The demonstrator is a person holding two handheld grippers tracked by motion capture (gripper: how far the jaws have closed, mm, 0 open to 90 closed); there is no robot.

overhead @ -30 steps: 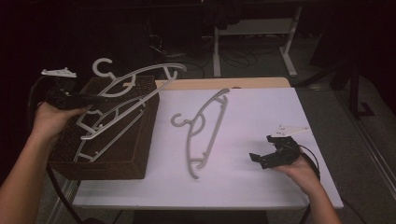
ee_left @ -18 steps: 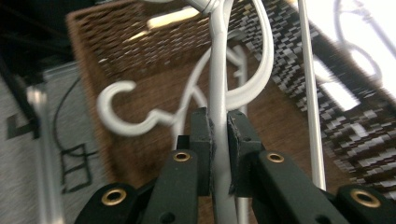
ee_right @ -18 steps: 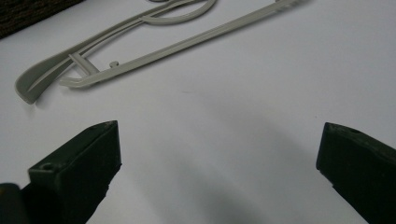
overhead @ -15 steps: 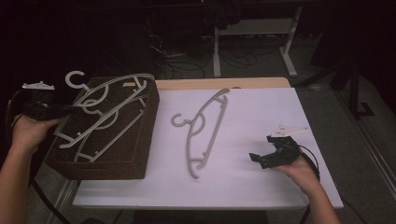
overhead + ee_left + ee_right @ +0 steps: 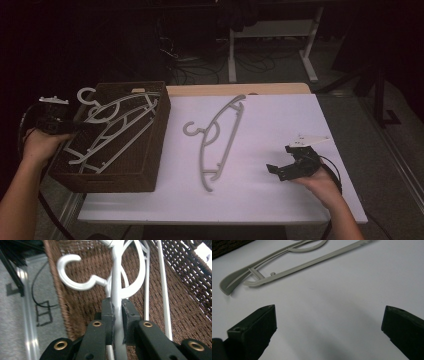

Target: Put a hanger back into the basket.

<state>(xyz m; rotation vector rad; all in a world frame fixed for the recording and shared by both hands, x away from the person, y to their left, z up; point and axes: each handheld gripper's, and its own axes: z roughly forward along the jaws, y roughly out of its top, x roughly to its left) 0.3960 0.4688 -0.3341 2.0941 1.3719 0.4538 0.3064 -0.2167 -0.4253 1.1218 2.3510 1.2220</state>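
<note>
One white plastic hanger (image 5: 117, 293) clamped in left gripper (image 5: 117, 322), low over dark woven basket (image 5: 155, 145); step = stowing it. Next: let go inside. Right gripper (image 5: 291, 162) wide open, idle on white table (image 5: 260, 200) nr grey plastic hanger (image 5: 215, 137)

The white table (image 5: 260, 200) carries 1 grey hanger (image 5: 216, 140) and 1 brown wicker basket (image 5: 145, 155) at its left edge.
</note>
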